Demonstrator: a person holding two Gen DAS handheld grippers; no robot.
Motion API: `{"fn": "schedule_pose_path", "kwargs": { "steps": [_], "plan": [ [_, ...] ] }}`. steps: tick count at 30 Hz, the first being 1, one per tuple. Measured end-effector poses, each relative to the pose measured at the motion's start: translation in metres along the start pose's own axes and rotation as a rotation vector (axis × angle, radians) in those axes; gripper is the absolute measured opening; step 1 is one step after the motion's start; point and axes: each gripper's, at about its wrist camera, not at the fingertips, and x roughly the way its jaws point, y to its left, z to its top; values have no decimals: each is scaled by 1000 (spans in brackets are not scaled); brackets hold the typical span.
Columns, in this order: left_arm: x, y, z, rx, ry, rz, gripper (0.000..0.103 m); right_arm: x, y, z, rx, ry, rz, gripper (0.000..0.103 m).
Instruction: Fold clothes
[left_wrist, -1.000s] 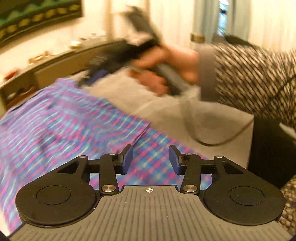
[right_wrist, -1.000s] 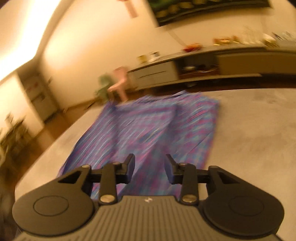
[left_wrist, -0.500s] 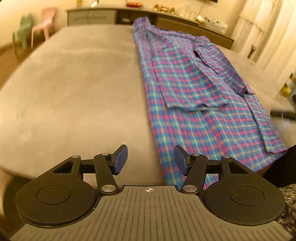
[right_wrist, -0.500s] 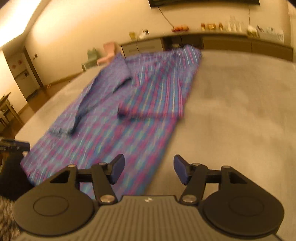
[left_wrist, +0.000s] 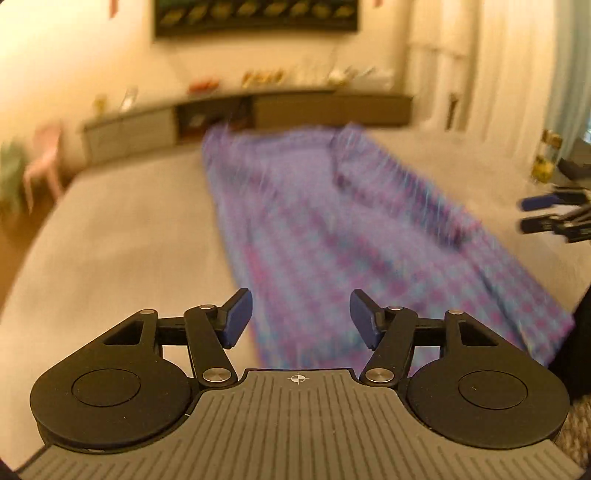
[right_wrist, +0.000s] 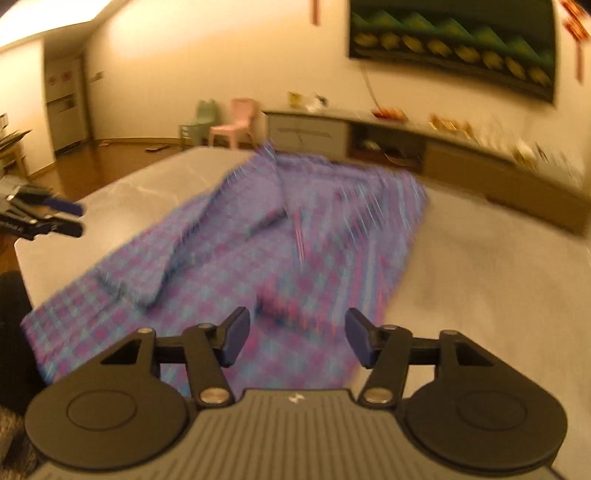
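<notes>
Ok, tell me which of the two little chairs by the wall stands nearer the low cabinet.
The pink plastic chair. It stands right beside the low cabinet, while the pale green chair is on the pink one's other side, further from the cabinet.

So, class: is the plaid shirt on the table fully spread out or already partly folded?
Partly folded: the plaid shirt lies flat on the table with both sleeves turned in over its body. Motion blur hides finer creases.

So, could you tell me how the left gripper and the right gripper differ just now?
The left gripper sits over the shirt's near left edge, partly above bare table; the right gripper sits over the near right part of the shirt. The left gripper's jaws are opening; the right gripper's are closing. Both hold nothing, their pads clear of the plaid cloth lying flat on the table.
</notes>
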Motion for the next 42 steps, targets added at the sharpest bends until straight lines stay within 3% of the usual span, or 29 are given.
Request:
{"fn": "schedule_pose_path", "kwargs": {
  "steps": [2,5,9,12,16,19,22,26,31,39,42],
  "plan": [
    [25,-1,24,26,-10,-19,52,29,0,28,-50,1,-3,37],
    [74,-5,49,37,18,-56,50,90,-13,47,-48,77,-39,34],
    [132,-4,45,-5,146,-47,44,140,-33,35,-3,227,-51,35],
    [153,4,33,-89,213,-5,43,136,-32,47,5,280,-41,32],
    [150,6,25,-126,171,-4,50,131,3,93,-68,212,37,32],
    [150,8,22,-163,152,-16,51,159,43,137,-126,174,118,32],
    [151,7,18,-194,124,-17,51,218,83,178,-157,159,144,32],
    [148,5,12,-223,83,-18,52,314,98,217,-158,187,63,30],
    [145,4,5,-195,47,-32,54,415,78,235,-35,277,-69,21],
    [142,8,4,-216,31,-88,57,460,51,259,13,231,-178,21],
    [142,10,4,-224,28,-103,60,447,45,262,2,244,-194,20]
  ]
}}
